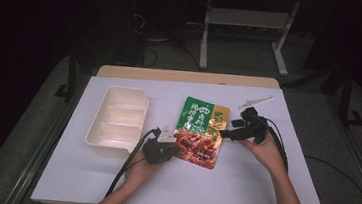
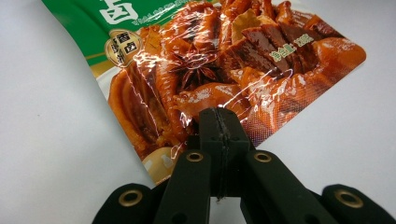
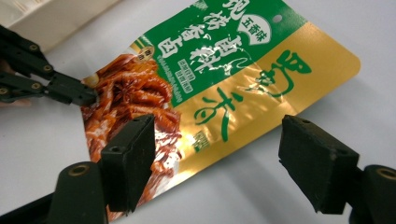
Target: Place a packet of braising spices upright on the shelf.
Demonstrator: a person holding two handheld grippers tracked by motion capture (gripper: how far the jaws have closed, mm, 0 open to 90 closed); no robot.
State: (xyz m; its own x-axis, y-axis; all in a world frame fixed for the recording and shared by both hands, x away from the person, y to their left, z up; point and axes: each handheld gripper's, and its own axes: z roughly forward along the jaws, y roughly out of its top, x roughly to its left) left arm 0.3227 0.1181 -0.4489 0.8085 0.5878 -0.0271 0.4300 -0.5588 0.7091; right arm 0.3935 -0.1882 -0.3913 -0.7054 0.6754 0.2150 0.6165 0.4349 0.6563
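Seasoning pouch [image 1: 200, 132] lies flat on the white table [image 1: 271, 186], centre, just right of the cream divided tray [image 1: 117, 121] (tray compartments look bare). I have my left gripper [image 1: 172, 149] at the pouch's 7 o'clock corner; in the left gripper view its jaws are pressed together on the printed foil edge [image 2: 219, 123], so that corner is pinned. I judge this hold is meant to anchor the pouch against sliding. My right gripper [image 1: 228, 133] sits at the pouch's 3 o'clock edge, jaws spread wide, straddling the yellow side of the pouch [image 3: 243, 107] without touching it. A thin white plastic piece [image 1: 256, 102] rests at 1 o'clock, apart.
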